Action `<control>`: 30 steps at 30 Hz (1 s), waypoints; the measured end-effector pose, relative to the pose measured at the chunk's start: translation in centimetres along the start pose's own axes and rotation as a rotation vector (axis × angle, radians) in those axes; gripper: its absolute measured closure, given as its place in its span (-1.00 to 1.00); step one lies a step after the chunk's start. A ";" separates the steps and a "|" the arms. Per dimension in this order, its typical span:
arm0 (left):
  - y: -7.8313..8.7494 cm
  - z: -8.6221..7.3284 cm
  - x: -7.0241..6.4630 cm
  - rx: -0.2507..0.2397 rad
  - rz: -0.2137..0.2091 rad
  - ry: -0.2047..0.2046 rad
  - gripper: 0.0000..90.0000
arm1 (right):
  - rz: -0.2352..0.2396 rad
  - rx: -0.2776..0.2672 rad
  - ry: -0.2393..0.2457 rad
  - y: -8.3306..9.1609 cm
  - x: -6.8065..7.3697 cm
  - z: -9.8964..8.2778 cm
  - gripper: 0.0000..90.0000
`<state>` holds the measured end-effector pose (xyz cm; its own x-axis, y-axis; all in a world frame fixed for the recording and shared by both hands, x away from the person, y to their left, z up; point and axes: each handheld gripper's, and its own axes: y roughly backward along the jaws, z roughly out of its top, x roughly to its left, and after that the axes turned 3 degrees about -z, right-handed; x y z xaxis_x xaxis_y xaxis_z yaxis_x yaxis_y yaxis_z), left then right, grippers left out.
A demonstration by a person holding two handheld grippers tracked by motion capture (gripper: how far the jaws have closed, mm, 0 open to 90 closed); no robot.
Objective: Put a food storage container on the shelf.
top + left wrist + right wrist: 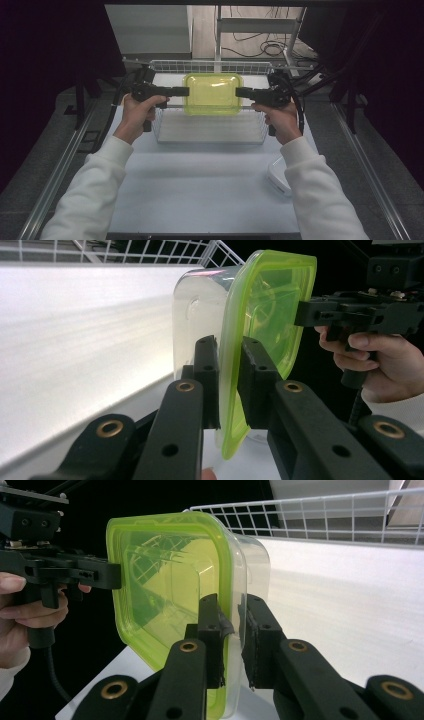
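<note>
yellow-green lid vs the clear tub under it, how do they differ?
The lid is tinted yellow-green and nearly flat; the tub is colourless and deep. The lid's rim overhangs the tub's walls all round. Both claws pinch the lid's rim, the left claw and the right claw on opposite edges, one jaw on the tub's side. Shared: see-through plastic, rounded corners, held together above the wire basket.

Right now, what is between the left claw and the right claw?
The container with the yellow-green lid lies between the left claw and the right claw; each grips one side rim, above the wire basket. The high view shows it.
</note>
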<state>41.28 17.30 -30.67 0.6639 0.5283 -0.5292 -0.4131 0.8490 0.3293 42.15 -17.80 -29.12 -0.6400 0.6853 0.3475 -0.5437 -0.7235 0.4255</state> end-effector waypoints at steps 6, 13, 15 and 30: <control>-0.6 1.1 1.2 -0.002 -0.015 0.013 0.78 | -0.008 0.012 -0.008 -0.8 -0.9 1.5 0.76; -0.9 2.6 2.2 0.013 -0.004 0.021 0.79 | -0.001 0.018 -0.032 -1.8 -1.8 2.5 0.76; -1.2 2.6 2.9 0.025 -0.001 0.036 0.79 | -0.002 0.028 -0.041 -2.3 -2.1 2.7 0.76; -3.2 3.3 7.4 0.047 -0.047 0.214 0.77 | 0.027 0.074 -0.232 -5.9 -5.8 2.7 0.73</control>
<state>49.62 18.51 -33.09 0.5321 0.4803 -0.6973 -0.3519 0.8745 0.3338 50.56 -17.33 -31.39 -0.5073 0.6726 0.5388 -0.4814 -0.7397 0.4701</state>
